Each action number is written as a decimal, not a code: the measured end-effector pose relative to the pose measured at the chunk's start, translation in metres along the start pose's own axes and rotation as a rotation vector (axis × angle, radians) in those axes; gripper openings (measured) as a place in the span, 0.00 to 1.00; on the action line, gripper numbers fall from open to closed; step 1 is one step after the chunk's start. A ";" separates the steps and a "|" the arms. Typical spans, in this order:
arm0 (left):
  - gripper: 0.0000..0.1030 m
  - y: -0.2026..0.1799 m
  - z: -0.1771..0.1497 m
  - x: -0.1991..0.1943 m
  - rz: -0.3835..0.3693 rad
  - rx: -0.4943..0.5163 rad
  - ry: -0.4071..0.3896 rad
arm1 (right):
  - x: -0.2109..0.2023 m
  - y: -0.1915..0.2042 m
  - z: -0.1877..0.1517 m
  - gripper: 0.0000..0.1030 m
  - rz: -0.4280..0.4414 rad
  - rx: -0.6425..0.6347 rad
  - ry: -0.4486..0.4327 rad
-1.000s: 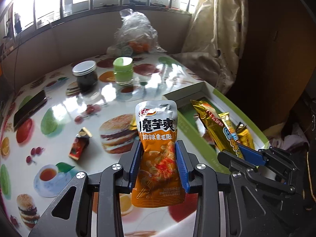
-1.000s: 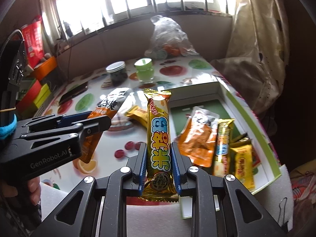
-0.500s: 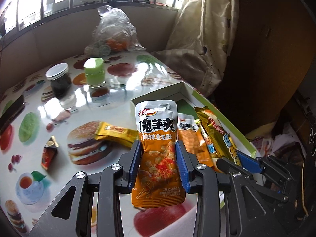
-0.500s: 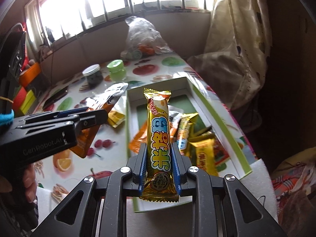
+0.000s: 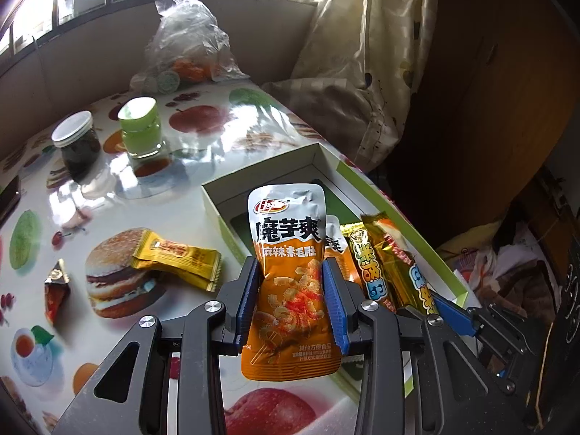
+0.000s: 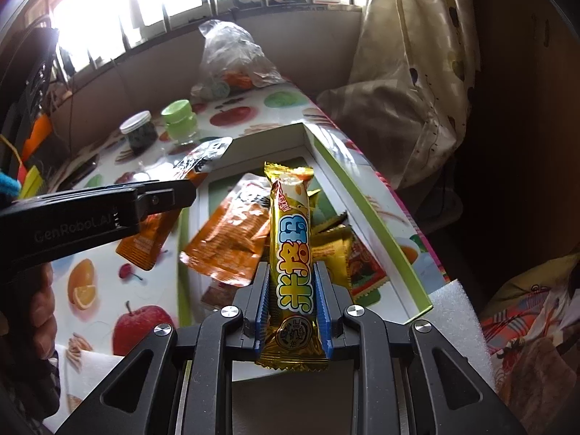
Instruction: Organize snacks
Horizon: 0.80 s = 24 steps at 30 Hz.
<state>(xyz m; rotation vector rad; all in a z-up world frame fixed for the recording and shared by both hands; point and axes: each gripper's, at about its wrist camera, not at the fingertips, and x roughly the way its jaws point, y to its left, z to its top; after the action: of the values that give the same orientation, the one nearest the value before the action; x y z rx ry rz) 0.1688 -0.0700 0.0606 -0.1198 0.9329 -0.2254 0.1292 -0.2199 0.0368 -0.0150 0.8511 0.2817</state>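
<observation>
My left gripper (image 5: 290, 286) is shut on an orange and silver snack pouch (image 5: 288, 275), held upright over the near left edge of the green-rimmed white box (image 5: 362, 177). My right gripper (image 6: 291, 282) is shut on a yellow snack bar (image 6: 291, 250), held upright above the box (image 6: 377, 217). The box holds an orange pouch (image 6: 232, 239) and several gold wrappers (image 6: 333, 250). In the right wrist view the left gripper (image 6: 108, 206) reaches in from the left with its pouch (image 6: 145, 243). A gold packet (image 5: 177, 257) and a small red triangular snack (image 5: 56, 290) lie on the table.
A dark jar (image 5: 76, 145) and a green-lidded jar (image 5: 139, 127) stand at the back of the fruit-print table (image 5: 108, 199). A plastic bag (image 5: 188, 47) sits by the wall. A curtain (image 5: 362, 72) hangs at the right. White foam (image 6: 456, 322) lies past the box.
Both grippers have moved right and forward over the box, each still holding its snack. The box and its contents now sit closer under them.
</observation>
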 end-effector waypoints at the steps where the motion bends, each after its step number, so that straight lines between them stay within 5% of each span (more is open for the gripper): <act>1: 0.36 -0.001 0.000 0.001 0.000 0.003 0.001 | 0.001 -0.001 0.000 0.21 -0.004 0.003 0.004; 24: 0.40 -0.009 0.004 0.035 0.000 0.003 0.068 | 0.009 -0.011 -0.001 0.23 -0.005 0.021 -0.002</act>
<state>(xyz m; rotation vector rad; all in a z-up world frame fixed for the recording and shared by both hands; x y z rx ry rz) 0.1906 -0.0873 0.0369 -0.1100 1.0000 -0.2324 0.1373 -0.2280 0.0284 0.0026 0.8515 0.2685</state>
